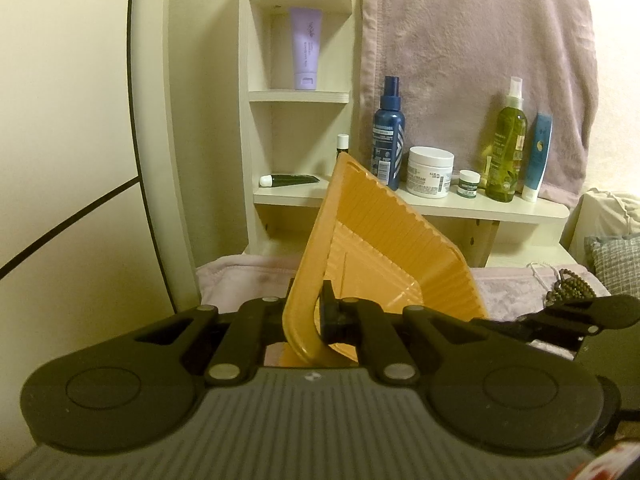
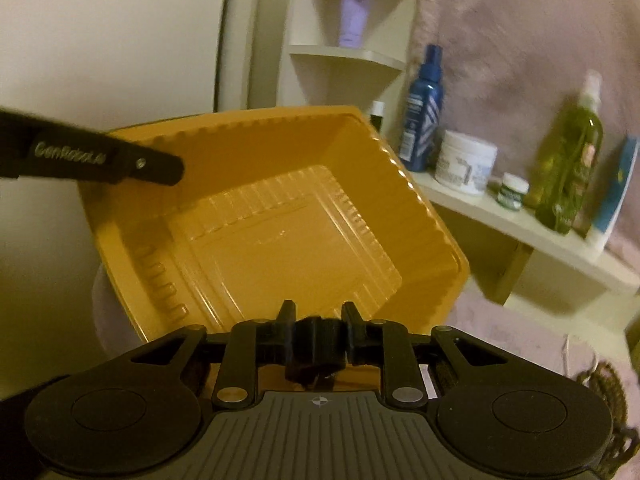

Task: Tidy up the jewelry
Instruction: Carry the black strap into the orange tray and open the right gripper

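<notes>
The left hand-held gripper is clamped on the rim of the orange tray, holding it lifted and tilted above the pink cloth so that the open side faces right. Held this way, the bare ribbed floor of the tray is turned toward the right hand-held gripper — probably so that jewelry can be dropped in without a reach over the wall. In the right wrist view the tray holds nothing. The right hand-held gripper hangs at the near rim of the tray with its jaws a little apart; a dark block sits between them, but whether that is a held object or part of the tool cannot be told. The jewelry itself — a bead strand of dark brown beads, with a pale cord beside it — lies on the cloth to the right of the tray, not yet in it. Behind the tray, a shelf carries bottles and jars, which play no part in this step. The task appears to be at an early stage.
</notes>
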Demonstrator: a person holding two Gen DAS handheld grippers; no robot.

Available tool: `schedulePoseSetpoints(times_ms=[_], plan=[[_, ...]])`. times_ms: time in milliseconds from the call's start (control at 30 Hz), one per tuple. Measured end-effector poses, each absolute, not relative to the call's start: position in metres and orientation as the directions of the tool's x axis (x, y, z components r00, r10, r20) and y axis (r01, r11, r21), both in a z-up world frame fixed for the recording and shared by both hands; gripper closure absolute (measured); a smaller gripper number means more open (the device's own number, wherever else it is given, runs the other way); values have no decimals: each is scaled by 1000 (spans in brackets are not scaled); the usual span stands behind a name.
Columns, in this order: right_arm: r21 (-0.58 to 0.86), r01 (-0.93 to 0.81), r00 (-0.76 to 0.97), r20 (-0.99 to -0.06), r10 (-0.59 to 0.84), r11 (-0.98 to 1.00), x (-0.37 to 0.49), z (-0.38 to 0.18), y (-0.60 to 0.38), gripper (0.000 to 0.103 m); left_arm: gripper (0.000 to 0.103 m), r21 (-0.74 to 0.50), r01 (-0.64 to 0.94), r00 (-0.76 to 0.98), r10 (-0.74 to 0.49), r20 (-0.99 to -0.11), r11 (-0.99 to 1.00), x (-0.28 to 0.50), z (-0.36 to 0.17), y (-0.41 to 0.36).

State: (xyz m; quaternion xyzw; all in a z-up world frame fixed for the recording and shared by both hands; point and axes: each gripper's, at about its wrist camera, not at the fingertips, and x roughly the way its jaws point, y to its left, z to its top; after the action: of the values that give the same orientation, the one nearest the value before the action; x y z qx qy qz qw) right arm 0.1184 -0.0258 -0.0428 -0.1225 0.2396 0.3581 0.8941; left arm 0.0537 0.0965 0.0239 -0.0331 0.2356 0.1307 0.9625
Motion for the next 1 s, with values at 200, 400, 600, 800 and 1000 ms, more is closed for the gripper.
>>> schedulePoseSetpoints(times_ms=[200,400,600,800,1000], plan=[[15,-638,685,-445,577,770,113,-28,-57,51,96,-5,-270,854,237,-463,963,54,24,98],[41,-450,773,-481,413,892,109,-37,-115,51,96,-6,-272,853,238,-464,962,54,24,97],[64,-179,814,-551,184,982,103,-61,-190,51,96,-3,-271,853,238,-464,963,53,24,97],[101,-90,810,-571,132,991,96,-72,-224,51,96,0,-271,852,240,-465,962,54,24,96],[173,-85,786,-594,173,981,101,-77,-218,51,96,6,-269,852,241,-464,963,54,25,95]])
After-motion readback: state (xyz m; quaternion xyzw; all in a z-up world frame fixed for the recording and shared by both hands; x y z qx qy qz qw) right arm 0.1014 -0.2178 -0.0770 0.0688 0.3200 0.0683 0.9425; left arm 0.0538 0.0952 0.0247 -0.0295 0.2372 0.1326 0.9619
